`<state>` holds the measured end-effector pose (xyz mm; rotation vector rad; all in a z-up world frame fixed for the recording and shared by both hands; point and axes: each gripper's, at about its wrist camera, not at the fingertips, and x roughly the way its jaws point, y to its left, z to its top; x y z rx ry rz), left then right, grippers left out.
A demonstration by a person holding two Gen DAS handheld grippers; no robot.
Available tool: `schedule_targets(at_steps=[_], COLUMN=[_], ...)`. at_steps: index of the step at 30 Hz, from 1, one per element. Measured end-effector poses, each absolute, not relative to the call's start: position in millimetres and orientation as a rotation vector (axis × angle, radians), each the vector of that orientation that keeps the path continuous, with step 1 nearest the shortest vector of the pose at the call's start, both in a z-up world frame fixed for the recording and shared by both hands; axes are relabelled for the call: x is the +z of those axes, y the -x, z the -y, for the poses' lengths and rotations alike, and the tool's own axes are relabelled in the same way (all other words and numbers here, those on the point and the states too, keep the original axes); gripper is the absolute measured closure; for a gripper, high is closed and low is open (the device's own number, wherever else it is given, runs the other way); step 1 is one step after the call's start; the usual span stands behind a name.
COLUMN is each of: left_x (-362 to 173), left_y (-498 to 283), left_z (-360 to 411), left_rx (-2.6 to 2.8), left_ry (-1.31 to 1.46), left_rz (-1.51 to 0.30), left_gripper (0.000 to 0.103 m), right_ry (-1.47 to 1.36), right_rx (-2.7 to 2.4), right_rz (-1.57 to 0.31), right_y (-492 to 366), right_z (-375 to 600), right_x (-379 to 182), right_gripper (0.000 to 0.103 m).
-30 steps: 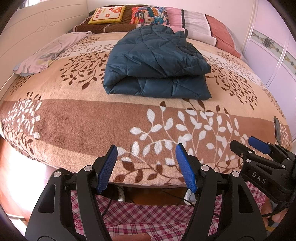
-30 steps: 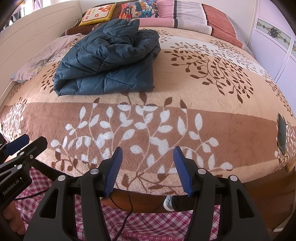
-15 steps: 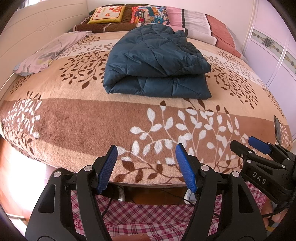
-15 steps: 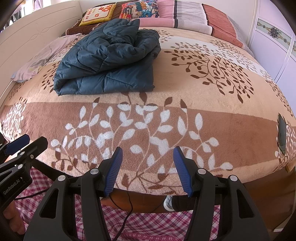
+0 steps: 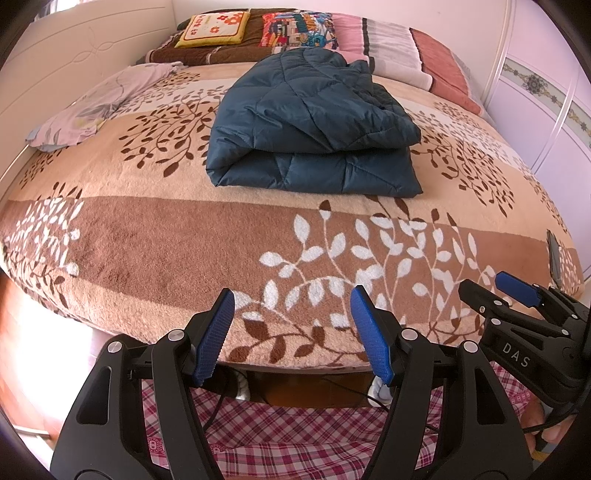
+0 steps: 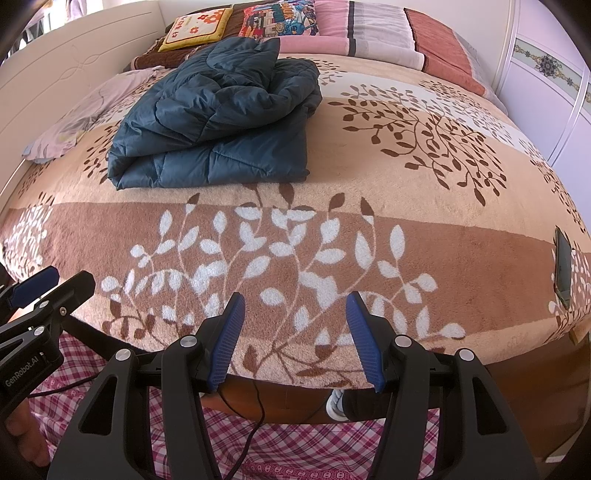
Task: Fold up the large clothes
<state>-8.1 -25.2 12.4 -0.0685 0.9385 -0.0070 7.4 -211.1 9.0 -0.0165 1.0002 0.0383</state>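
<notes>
Left wrist view: left hand-held gripper (image 5: 291,306) spread, pinching nothing, held low off the bed's (image 5: 155,236) near edge. Blue quilted jacket (image 5: 310,136) lies folded mid-bed, well apart from it; fold reads as done, hence the pulled-back stance.

Right wrist view: right hand-held gripper (image 6: 293,312) likewise spread and empty at the bed edge. Jacket (image 6: 218,118) up-left, upper layer rumpled; may want smoothing.

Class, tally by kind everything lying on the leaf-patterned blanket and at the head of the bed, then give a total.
Folded navy quilted jackets: 1
Loose lilac floral garments: 1
Square cushions, yellow and cartoon-print: 2
Striped pink-and-grey bedding rolls: 1
Dark phones: 1
Total: 6
</notes>
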Motion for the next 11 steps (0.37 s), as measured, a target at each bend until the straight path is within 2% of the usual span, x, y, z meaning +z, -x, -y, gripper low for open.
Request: schedule_targets(at_steps=[11], left_x=[10.1], left_y=[9.1], left_z=[26.7], left_rx=[-0.007], left_ry=[0.063], left_rz=[-0.944], left_gripper=[0.038], right_ry=[0.017], right_rx=[0.038], right_rz=[-1.0], right_y=[-7.1], right_z=[212.3], right_x=[8.7], right_gripper=[0.046])
